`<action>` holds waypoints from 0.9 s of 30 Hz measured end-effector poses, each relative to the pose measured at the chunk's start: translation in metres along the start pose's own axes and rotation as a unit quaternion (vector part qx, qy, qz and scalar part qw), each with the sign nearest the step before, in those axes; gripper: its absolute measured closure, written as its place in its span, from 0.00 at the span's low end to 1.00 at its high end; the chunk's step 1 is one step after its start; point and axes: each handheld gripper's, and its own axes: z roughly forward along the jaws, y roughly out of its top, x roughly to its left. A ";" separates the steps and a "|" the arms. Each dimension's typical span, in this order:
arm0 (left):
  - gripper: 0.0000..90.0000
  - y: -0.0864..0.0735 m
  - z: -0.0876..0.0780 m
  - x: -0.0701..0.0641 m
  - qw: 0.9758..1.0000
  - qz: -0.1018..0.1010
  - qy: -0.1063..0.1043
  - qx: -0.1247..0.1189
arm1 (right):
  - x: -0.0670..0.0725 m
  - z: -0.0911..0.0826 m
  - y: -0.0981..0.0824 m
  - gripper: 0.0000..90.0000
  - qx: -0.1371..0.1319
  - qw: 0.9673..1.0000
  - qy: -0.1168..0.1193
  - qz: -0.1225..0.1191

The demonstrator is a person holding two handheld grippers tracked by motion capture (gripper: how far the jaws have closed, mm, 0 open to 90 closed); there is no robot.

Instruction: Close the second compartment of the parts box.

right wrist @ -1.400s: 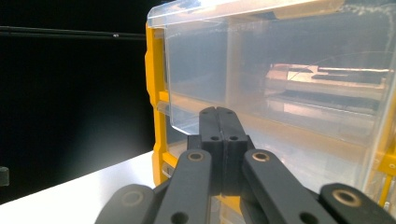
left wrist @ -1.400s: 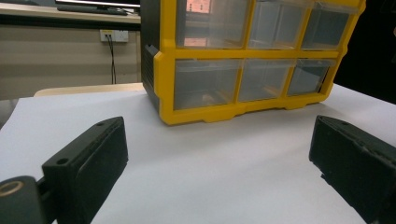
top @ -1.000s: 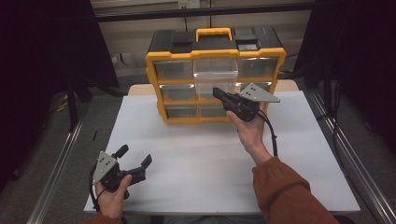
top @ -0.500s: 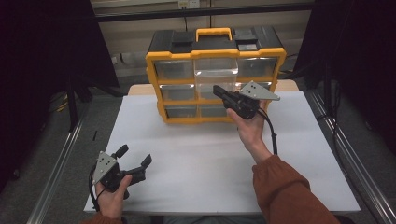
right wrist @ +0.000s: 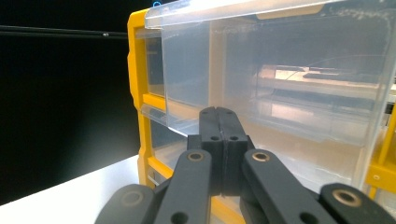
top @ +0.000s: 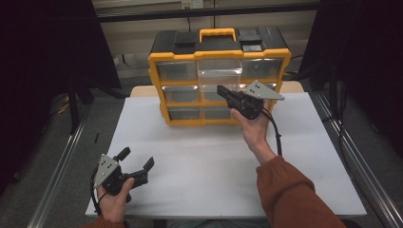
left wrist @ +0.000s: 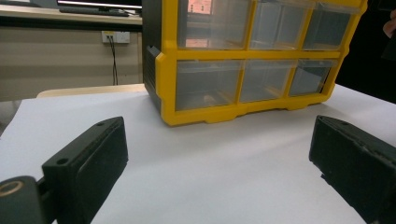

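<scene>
One clear drawer (top: 219, 72), light, rigid and slick, juts from the organiser (top: 161, 61) at upper centre; the right hand-held gripper (top: 227, 93) is clenched beneath its front lip, the likely hold, while the left hand-held gripper (top: 138, 161) rests released on the bench (top: 199, 161).

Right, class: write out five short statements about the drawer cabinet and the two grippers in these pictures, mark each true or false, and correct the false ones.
1. The organizer cabinet has a yellow frame and a black top. True.
2. The top middle drawer is pulled out further than its neighbours. True.
3. The left gripper is shut. False: its jaws stand wide apart, low over the white table.
4. The right gripper rests flat on the table. False: it is held up at the cabinet's front, jaws pressed together.
5. The cabinet's carry handle is black. False: it is yellow.
</scene>
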 end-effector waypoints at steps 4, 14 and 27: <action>0.05 0.000 0.000 -0.001 1.000 -0.002 -0.001 -0.003 | -0.003 0.002 -0.001 1.00 -0.005 1.000 0.004 0.013; 0.05 0.000 0.000 0.000 1.000 0.000 -0.003 -0.001 | -0.003 0.004 0.000 1.00 -0.005 1.000 -0.004 -0.003; 0.05 0.000 0.000 0.000 1.000 0.003 -0.002 0.002 | -0.006 0.007 0.001 1.00 -0.002 1.000 -0.008 -0.005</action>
